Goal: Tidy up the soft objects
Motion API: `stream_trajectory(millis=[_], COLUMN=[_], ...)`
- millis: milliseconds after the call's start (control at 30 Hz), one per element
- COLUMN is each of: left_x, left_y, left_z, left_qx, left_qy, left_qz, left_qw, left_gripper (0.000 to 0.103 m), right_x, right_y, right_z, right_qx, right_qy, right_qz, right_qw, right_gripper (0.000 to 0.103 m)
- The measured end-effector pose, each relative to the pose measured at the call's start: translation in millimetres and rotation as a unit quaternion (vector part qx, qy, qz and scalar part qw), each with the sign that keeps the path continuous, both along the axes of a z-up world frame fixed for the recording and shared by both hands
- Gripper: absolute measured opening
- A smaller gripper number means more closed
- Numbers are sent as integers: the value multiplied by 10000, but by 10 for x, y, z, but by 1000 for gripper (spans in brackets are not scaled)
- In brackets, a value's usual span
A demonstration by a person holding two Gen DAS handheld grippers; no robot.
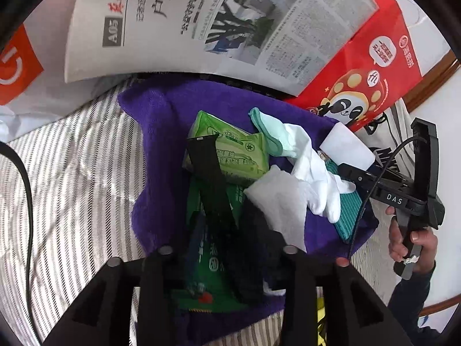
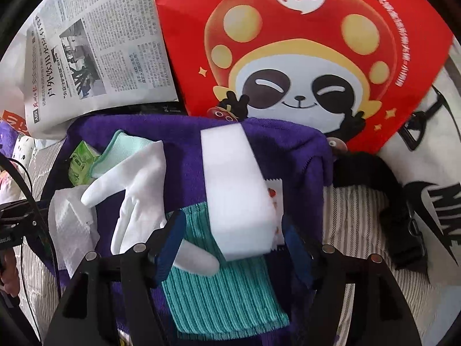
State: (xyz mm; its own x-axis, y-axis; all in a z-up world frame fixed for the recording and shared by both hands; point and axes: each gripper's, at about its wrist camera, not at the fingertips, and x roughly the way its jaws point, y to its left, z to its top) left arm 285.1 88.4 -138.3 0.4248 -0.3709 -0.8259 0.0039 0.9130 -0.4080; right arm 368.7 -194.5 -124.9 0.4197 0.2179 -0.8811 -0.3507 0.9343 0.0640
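A purple towel [image 1: 161, 121] [image 2: 285, 144] lies on the striped bed with soft things piled on it. In the left wrist view it bears a light green tissue pack [image 1: 230, 150], a black strap [image 1: 210, 178], a dark green packet [image 1: 213, 259], a white tissue [image 1: 276, 201] and a white glove [image 1: 314, 173] with a mint cuff. My left gripper [image 1: 227, 262] hangs open over the packet and strap. In the right wrist view a white sponge block [image 2: 239, 190] lies on a teal ribbed cloth [image 2: 219, 294] between my right gripper's [image 2: 233, 239] open blue fingers [image 2: 170, 242].
A newspaper [image 1: 201, 17] [image 2: 95, 52] and a red panda bag [image 1: 368, 72] [image 2: 302, 57] lie behind the towel. A white printed bag [image 2: 426, 173] with a black buckle strap [image 2: 403, 219] is at the right. An orange bag [image 1: 17, 66] is at the left.
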Motion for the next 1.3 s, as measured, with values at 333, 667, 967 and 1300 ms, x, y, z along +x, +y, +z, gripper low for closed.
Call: stream_trajectory(millis=[333,667,967,1300], left_x=[-330,-1012,-1438,-1433], left_y=[-54,-427,-937,-1323], left_z=[221,386,116,-37], left_qx=[624,734,759,1510], left_qy=[-45,-207,-52,79], left_qz=[95,-210,-655,-876], left_qw=[9980,9969,9949,9846], left_gripper=[40,44,51,69], right_x=[-617,-1538,-2097,-2387], right_y=[-287,-496,-796,-1310], right_z=[274,503,294,172], right_qx=[237,398,881,1203], right_qy=[-123,-201,-50,-60], right_qz=[-244,-543,-866,-1309], right_qw=[9993,9975,9923,9841], right_gripper=[68,68,69,69])
